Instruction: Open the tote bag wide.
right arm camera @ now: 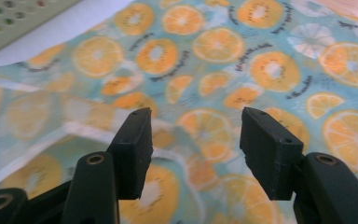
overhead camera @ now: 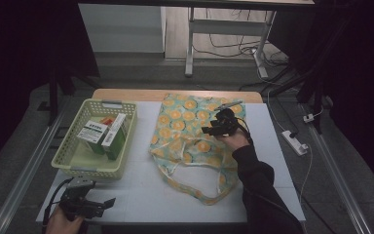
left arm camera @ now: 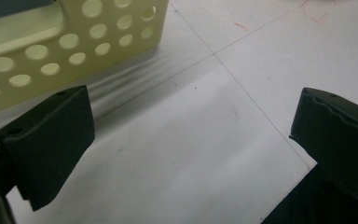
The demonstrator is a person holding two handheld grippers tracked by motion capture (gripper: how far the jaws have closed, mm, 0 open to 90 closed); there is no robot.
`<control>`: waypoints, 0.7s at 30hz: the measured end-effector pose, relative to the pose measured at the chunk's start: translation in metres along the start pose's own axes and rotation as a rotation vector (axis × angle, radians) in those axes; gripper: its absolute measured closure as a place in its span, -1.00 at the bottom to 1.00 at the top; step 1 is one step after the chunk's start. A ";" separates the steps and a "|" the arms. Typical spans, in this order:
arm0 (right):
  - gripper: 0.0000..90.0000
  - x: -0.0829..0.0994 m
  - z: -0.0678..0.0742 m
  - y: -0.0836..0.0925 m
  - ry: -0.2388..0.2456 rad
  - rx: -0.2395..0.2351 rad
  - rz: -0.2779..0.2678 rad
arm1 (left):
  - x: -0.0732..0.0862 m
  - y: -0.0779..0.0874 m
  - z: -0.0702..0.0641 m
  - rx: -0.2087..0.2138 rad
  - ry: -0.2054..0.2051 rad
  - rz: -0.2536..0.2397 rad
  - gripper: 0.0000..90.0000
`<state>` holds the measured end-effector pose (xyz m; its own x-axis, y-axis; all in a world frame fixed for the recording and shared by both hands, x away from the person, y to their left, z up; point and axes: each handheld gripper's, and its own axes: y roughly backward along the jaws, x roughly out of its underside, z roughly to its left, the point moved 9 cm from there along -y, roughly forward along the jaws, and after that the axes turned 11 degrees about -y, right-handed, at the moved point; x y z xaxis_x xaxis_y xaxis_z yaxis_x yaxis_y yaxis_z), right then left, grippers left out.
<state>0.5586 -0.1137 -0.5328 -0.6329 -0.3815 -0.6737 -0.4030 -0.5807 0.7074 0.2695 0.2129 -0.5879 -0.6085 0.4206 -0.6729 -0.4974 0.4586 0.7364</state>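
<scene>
Fingers of R gripper apart over bag

One bag with orange slices printed on it, two handles. One yellow basket with holes. Three boxes inside basket, as far as can tell. Two black grippers, left and right. One white table. One power strip on floor.

My arm covers part of the bag. The writing on the boxes in the basket is too small to read.
</scene>
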 end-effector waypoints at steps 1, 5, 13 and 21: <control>-0.05 0.002 0.004 0.002 0.009 -0.011 -0.002 | 0.000 0.000 0.000 0.000 0.000 0.001 -1.00; -0.12 0.014 0.023 0.012 0.024 -0.055 0.005 | 0.000 0.000 0.000 -0.001 0.000 0.002 -1.00; -0.22 0.047 0.057 0.020 0.076 -0.107 0.063 | 0.000 0.000 0.000 -0.002 0.001 0.003 -1.00; -0.10 0.080 0.069 0.015 0.128 -0.120 0.125 | 0.000 -0.001 0.000 -0.001 0.003 0.005 -1.00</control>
<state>0.4564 -0.1036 -0.5617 -0.5808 -0.5400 -0.6091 -0.2401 -0.6014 0.7620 0.2697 0.2127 -0.5884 -0.6126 0.4210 -0.6689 -0.4947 0.4557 0.7400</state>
